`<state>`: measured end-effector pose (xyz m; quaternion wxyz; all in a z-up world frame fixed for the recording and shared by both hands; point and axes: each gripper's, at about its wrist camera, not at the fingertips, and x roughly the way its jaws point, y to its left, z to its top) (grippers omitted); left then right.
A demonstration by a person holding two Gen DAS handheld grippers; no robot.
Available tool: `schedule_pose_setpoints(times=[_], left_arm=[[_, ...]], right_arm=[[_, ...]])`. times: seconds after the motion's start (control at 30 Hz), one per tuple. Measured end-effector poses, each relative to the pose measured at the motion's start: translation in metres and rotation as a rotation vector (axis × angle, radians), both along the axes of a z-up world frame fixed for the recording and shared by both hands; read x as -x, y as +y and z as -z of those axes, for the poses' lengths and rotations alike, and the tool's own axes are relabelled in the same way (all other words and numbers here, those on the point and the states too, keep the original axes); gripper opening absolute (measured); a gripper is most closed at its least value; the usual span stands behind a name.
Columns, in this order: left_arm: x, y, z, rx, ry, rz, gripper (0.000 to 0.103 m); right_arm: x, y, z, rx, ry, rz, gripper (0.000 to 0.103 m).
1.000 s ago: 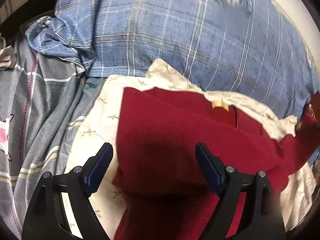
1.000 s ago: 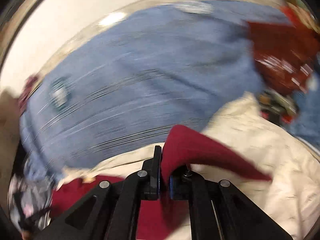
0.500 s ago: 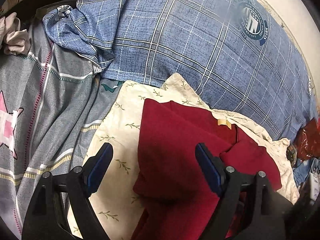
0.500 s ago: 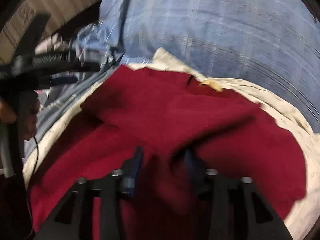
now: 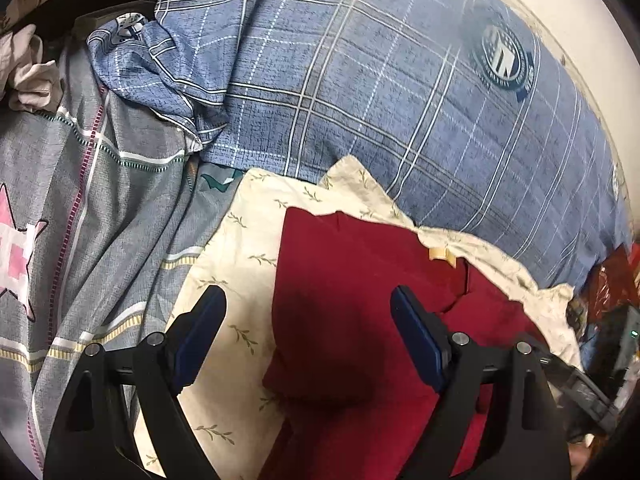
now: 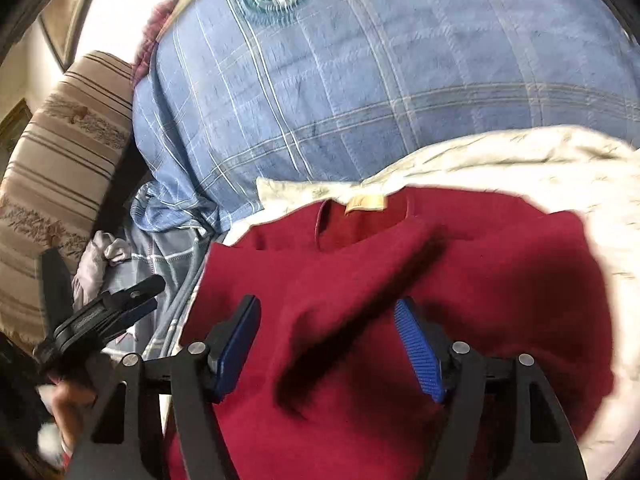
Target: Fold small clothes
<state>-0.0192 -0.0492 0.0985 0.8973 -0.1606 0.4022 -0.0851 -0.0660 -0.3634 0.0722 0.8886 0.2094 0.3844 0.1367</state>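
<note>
Now, right gripper point(image 6: 326, 344): jaws just spread, red garment point(image 6: 400, 300) released beneath.
Left gripper point(image 5: 308, 340): spread wide, empty.
Around: cream cloth point(image 5: 240, 248), blue plaid pillow point(image 5: 380, 92).

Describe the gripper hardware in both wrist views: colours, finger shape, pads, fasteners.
Both match: the left gripper and right gripper have matte black angular fingers with triangular cut-outs. Round silver fasteners sit near the finger bases. Each finger carries a flat dark blue pad; the right gripper's pads show fine ribbing, while the left gripper's pads look smoother. No cables or markings are visible.
</note>
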Motion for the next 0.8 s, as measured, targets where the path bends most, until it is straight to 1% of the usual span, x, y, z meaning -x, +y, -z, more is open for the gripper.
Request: schedule_pose_setpoints(times=[0.03,0.07,0.1,0.17,0.23,0.27,0.3,0.37,0.47,0.53,0.63,0.7,0.77,0.8], left_arm=[[-0.001,0.001,0.000,0.009,0.001,0.003,0.084],[-0.002,0.003,0.001,0.020,0.004,0.006,0.085],[-0.003,0.005,0.002,0.036,0.009,0.009,0.085],[-0.005,0.009,0.005,0.094,0.027,0.019,0.085],[-0.006,0.011,0.005,0.148,0.038,0.036,0.085],[-0.006,0.010,0.005,0.165,0.038,0.046,0.084],[-0.006,0.009,0.004,0.167,0.034,0.051,0.084],[-0.003,0.006,0.002,0.171,0.024,0.071,0.085],[-0.004,0.004,0.004,0.181,0.031,0.086,0.085],[-0.006,0.002,0.008,0.168,0.050,0.089,0.085],[-0.008,-0.005,0.015,0.133,0.075,0.101,0.084],[-0.006,-0.010,0.016,0.106,0.076,0.122,0.084],[-0.005,-0.023,0.018,0.048,0.075,0.166,0.084],[-0.004,-0.029,0.020,0.018,0.073,0.186,0.083]], right_arm=[[-0.005,0.014,-0.001,-0.033,-0.016,-0.049,0.070],[-0.006,0.036,-0.004,-0.036,-0.037,-0.121,0.070],[-0.005,0.049,-0.006,-0.020,-0.053,-0.165,0.070],[0.006,0.081,-0.013,0.055,-0.110,-0.274,0.070],[0.014,0.093,-0.009,0.090,-0.118,-0.332,0.069],[0.016,0.094,-0.007,0.102,-0.105,-0.340,0.069],[0.017,0.091,-0.004,0.112,-0.083,-0.321,0.069],[0.021,0.078,-0.002,0.087,-0.067,-0.282,0.070],[0.034,0.056,-0.005,0.067,-0.065,-0.239,0.070],[0.043,0.042,-0.010,0.086,-0.078,-0.215,0.070],[0.060,0.014,-0.019,0.136,-0.099,-0.155,0.070],[0.067,-0.004,-0.022,0.159,-0.106,-0.111,0.071],[0.075,-0.025,-0.021,0.190,-0.097,-0.047,0.071],[0.076,-0.031,-0.020,0.195,-0.092,-0.032,0.071]])
